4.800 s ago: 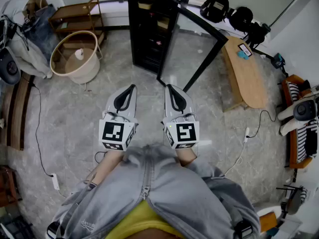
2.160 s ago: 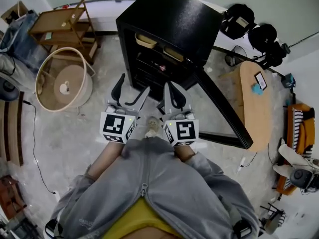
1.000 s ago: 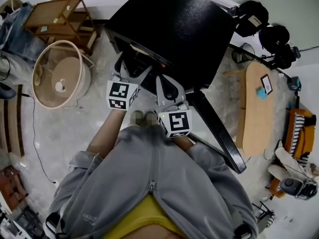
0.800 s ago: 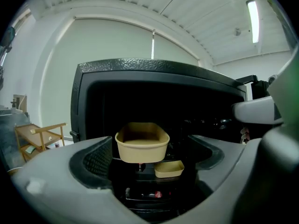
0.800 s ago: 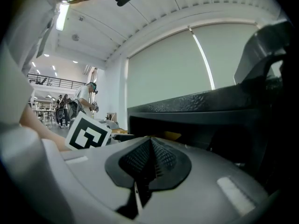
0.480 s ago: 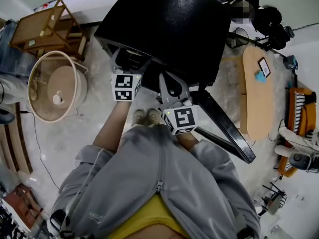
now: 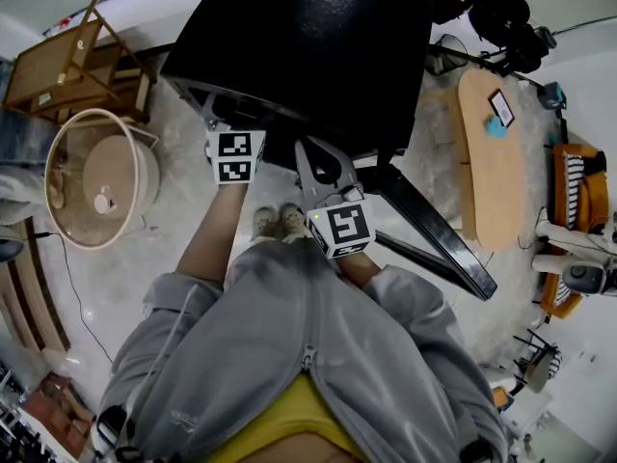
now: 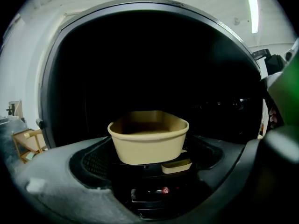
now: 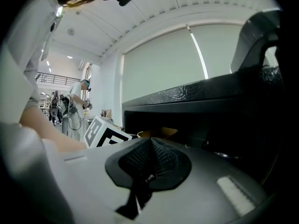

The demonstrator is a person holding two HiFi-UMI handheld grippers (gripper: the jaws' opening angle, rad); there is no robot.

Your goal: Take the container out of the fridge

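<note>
A beige open-topped container [image 8: 148, 136] stands on a shelf inside the dark black fridge [image 7: 308, 56]. My left gripper [image 8: 159, 160] reaches into the fridge opening, open, with its jaws spread wide to either side of the container and short of it. In the head view only its marker cube [image 7: 231, 157] shows below the fridge top. My right gripper [image 7: 310, 160] hangs outside at the fridge front, shut, with its pads [image 9: 149, 160] pressed together on nothing. A smaller beige piece [image 8: 176, 166] lies one shelf lower.
The fridge's glass door [image 7: 434, 244] stands swung open to my right. A round wicker tub [image 7: 92, 177] and a wooden rack [image 7: 58, 66] are on the left, a wooden bench [image 7: 492, 152] on the right. The person's shoes [image 7: 275, 222] are at the fridge's foot.
The person has walked up to the fridge. The left gripper has gone forward under the fridge top into the opening; the right gripper has stayed shut just outside.
</note>
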